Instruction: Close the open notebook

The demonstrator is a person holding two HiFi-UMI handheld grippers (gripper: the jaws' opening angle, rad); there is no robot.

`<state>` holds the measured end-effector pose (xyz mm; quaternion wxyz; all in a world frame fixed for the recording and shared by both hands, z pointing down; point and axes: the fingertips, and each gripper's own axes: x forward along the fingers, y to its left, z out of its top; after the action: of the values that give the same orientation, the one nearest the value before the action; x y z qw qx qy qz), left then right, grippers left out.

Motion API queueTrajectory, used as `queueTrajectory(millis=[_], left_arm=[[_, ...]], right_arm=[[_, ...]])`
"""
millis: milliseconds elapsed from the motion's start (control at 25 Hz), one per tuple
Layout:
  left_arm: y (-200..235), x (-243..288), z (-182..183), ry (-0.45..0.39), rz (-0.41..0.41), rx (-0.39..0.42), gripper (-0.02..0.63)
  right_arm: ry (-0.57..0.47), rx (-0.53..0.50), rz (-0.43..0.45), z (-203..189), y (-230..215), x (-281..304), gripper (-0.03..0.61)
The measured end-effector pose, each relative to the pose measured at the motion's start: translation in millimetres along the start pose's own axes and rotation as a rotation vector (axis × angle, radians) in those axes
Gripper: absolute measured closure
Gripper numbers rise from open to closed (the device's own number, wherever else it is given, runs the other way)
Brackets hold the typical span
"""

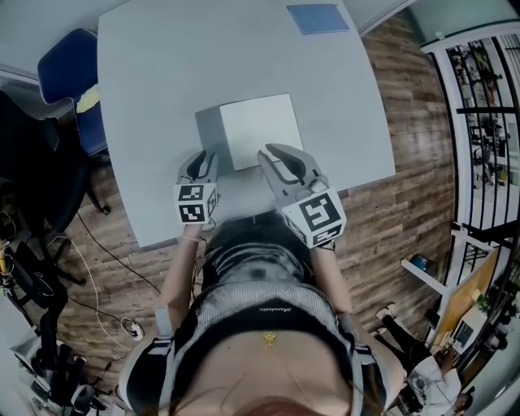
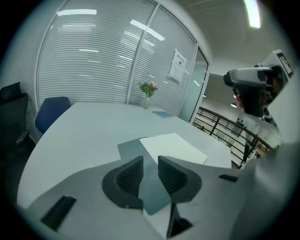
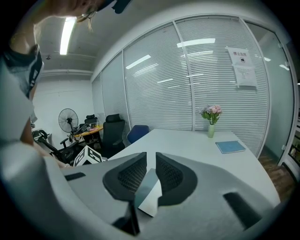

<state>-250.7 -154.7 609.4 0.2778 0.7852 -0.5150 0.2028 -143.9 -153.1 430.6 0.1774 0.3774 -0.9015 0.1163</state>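
- The notebook [image 1: 256, 126] lies open near the near edge of the grey counter [image 1: 162, 73], straight in front of the person. A grey leaf is on its left and a white page on its right.
- The left claw [image 1: 203, 156] is at the notebook's near left corner, and the right claw [image 1: 276, 156] is at the near edge of the white page. The two are close together, side by side.
- In the left gripper view, the left claw [image 2: 150, 164] is drawn in to a narrow slot. The grey leaf of the notebook [image 2: 173, 147] passes between its ribbed pads [image 2: 129, 176], and a rounded corner of the leaf shows below them. The white page lies flat on the counter [image 2: 84, 136] just beyond.
- In the right gripper view, the right claw [image 3: 150, 164] is likewise almost closed. A corner of the notebook [image 3: 149, 192] is caught between its pads [image 3: 131, 176], grey on one face and white on the other.
- A thin blue book [image 1: 318, 18] lies far off at the opposite end of the counter, well apart from the notebook.
- A small vase of flowers [image 3: 212, 117] stands at the far edge of the counter [image 3: 187, 140], near the slatted glass wall.
- A blue chair [image 1: 69, 69] stands at the counter's far left corner, on the wood floor [image 1: 406, 122].
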Motion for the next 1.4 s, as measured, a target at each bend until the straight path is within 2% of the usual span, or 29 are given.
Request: queueTrajectory(millis=[240, 680, 1040, 1400], left_arm=[[6.6, 7.7, -15.5, 0.04, -0.004, -0.006, 0.543], [17.5, 22.9, -41.1, 0.116, 0.022, -0.129, 0.538], [23.0, 32.8, -59.7, 0.162, 0.096, -0.263, 0.512], [23.3, 37.9, -66.9, 0.173, 0.181, -0.287, 0.466]], right_arm=[[0.004, 0.009, -0.028, -2.9, 1.9, -4.2, 0.517], [0.019, 0.033, -0.05, -17.6, -11.1, -13.6, 0.517], [0.019, 0.028, -0.027, -16.1, -41.5, -20.9, 0.518], [0.02, 0.03, -0.029, -20.3, -69.1, -32.4, 0.52]])
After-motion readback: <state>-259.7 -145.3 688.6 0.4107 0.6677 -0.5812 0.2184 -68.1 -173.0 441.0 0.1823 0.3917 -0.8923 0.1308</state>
